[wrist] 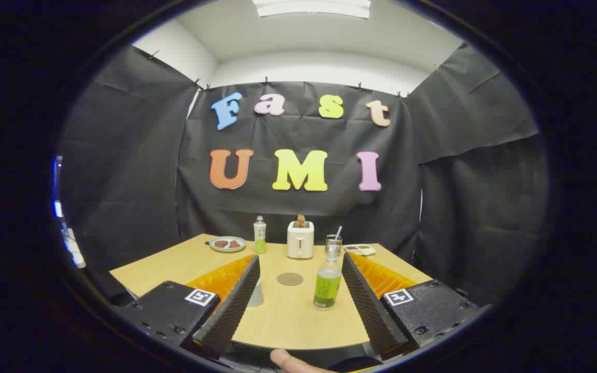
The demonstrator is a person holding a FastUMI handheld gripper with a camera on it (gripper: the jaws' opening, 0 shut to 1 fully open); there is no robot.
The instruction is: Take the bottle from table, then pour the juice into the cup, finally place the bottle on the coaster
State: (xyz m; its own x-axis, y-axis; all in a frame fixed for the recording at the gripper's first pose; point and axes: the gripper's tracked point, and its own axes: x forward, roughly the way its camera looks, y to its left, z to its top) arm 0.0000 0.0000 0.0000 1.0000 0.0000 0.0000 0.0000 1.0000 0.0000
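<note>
Gripper (298, 269) fingers spread wide, empty. Bottle (327, 282) upright between them, nearer right finger, mid-table (288, 326). Coaster (290, 279) just left of bottle; cup (256, 294) partly behind left finger. Bottle likely light, smooth plastic, slippery; grasp label band at mid-body.

Upright green-labelled bottle (327, 281), coaster (289, 279), possibly cup (256, 293)

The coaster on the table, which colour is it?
Brown: the round coaster lies between the open gripper fingers, seen in the gripper view.
</note>
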